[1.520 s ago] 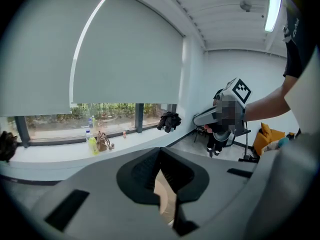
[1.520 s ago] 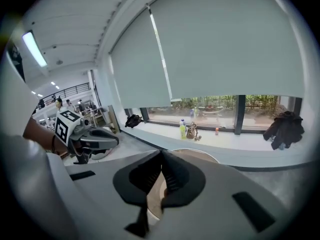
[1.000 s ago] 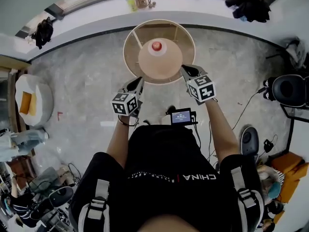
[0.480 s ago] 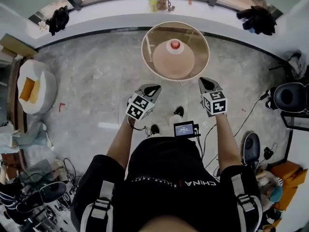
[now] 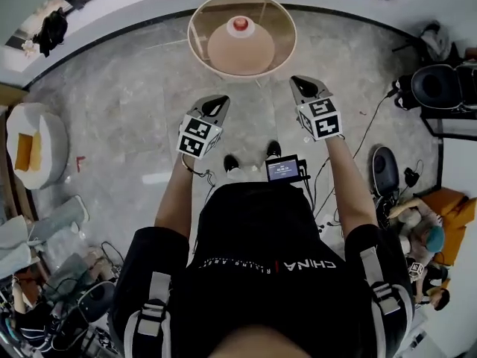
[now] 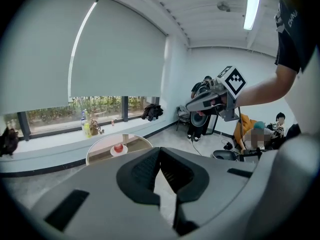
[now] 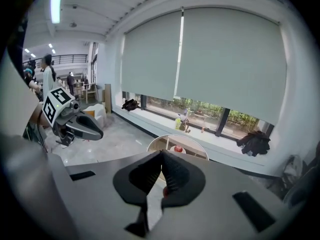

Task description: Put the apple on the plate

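Apple (image 5: 240, 24) is sitting on the small pale plate (image 6: 113, 152), which is resting on the round glass-topped surface (image 5: 191, 43) at the far side of the scene. Both gripper views are showing the same thing: red fruit upright on the plate, nothing else beside it on the top.

Judgement: the placing step is looking complete. The apple is lying where the task wants it, and nothing is holding or touching it.

Left tongs (image 5: 215, 104) are hanging on the near side of the surface, clear of its rim, pressed together with nothing between them. Right tongs (image 5: 301, 85) are doing the same on the right: tips meeting, nothing pinched, pointing toward the surface but apart from it. Each gripper is showing up in the other's view, held in the air with no load.

The person is standing on the grey floor (image 5: 127, 103), well short of the surface, with both arms stretched forward.

Remaining work, as far as can be judged: none on the apple itself. At most the tongs are needing to stay clear so the plate is not knocked. Whether the apple is sitting dead centre on the plate is too small to tell.
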A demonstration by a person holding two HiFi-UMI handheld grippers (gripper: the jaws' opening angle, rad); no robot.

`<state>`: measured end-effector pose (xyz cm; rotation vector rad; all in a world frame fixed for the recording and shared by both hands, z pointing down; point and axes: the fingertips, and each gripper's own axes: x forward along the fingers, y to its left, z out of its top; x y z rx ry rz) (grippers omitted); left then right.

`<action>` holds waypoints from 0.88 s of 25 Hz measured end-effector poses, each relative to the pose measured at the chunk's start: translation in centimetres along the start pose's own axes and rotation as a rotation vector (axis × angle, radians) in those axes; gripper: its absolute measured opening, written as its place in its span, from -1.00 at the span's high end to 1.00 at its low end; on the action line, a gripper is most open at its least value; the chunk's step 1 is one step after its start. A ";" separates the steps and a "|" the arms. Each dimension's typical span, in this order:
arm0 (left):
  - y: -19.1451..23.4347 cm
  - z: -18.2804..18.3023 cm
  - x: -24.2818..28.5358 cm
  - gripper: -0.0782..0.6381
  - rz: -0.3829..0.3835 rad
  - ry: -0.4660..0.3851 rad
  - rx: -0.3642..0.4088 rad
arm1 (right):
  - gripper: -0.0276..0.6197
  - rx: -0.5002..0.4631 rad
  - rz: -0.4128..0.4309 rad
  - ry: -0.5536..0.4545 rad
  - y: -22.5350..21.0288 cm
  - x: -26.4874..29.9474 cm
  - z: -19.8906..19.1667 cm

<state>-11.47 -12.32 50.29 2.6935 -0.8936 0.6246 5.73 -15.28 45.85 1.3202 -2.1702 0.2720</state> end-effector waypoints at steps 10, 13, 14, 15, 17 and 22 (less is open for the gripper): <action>-3.3 3.0 3.7 0.73 0.065 -0.040 -0.035 | 0.82 -0.074 0.065 -0.055 -1.1 -1.9 0.4; -4.2 3.9 5.1 0.73 0.082 -0.037 -0.026 | 0.82 -0.080 0.076 -0.068 -2.0 -2.1 -0.5; -4.5 4.2 5.4 0.73 0.083 -0.034 -0.018 | 0.82 -0.077 0.081 -0.072 -2.4 -2.1 -0.8; -4.8 4.6 5.7 0.73 0.083 -0.031 -0.009 | 0.82 -0.072 0.086 -0.077 -2.7 -2.2 -0.9; -5.2 5.4 6.2 0.73 0.085 -0.029 -0.001 | 0.82 -0.059 0.087 -0.087 -3.4 -2.4 -1.0; -5.4 6.9 6.7 0.73 0.099 -0.041 -0.014 | 0.82 -0.063 0.066 -0.092 -4.5 -2.8 -1.0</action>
